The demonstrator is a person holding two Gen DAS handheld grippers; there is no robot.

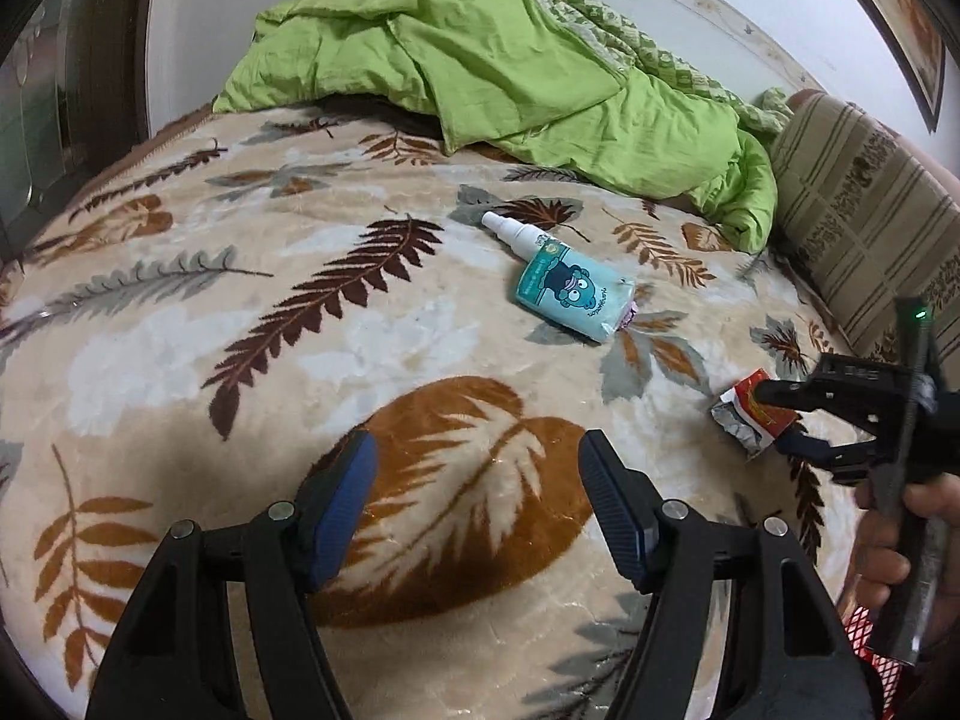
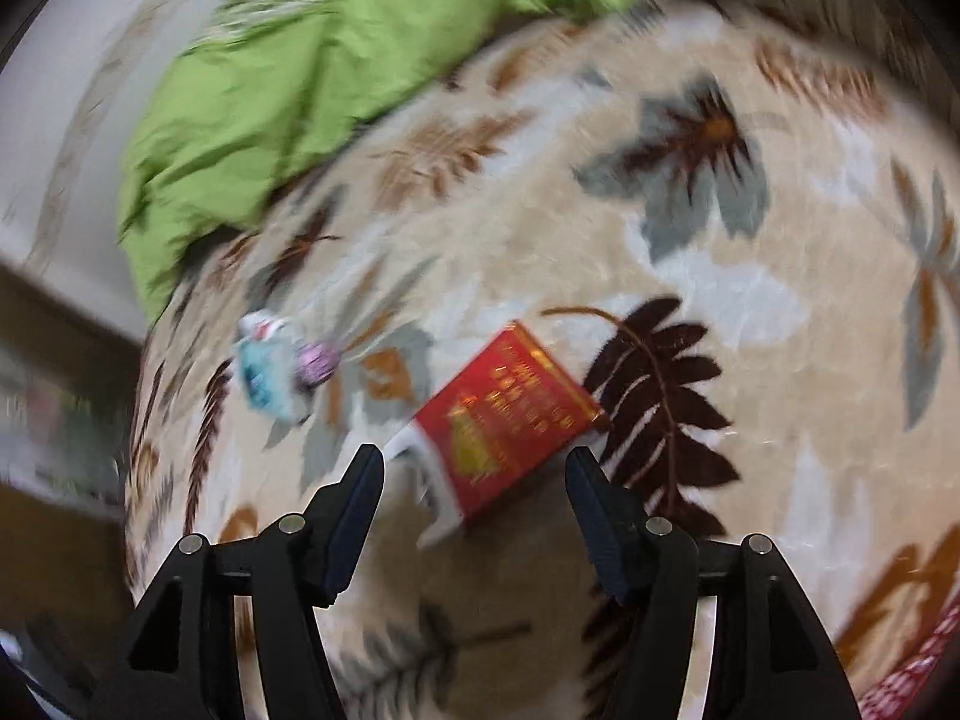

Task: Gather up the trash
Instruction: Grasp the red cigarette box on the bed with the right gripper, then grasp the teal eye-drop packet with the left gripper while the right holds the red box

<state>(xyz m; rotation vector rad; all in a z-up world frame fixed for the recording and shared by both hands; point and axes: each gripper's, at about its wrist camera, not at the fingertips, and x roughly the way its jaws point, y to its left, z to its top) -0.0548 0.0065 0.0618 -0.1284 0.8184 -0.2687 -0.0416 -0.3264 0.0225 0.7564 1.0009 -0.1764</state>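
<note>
Right hand-held gripper [image 2: 474,468] hangs spread over the red packet [image 2: 510,420] on the bed blanket [image 1: 240,324], pads either side, not pressing. Left hand-held gripper [image 1: 477,462] is spread too, empty. Teal tissue pack [image 1: 573,291] and spray bottle [image 1: 516,234] lie nearby.

Crumpled red packet [image 2: 510,420] with torn silver end, flat on leaf-patterned blanket [image 2: 750,312].

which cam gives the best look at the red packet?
Right wrist: the red packet lies whole and large on the blanket, just ahead of the open right gripper, though motion-blurred. Left wrist shows it small, near the edge, partly hidden by that gripper.
</note>
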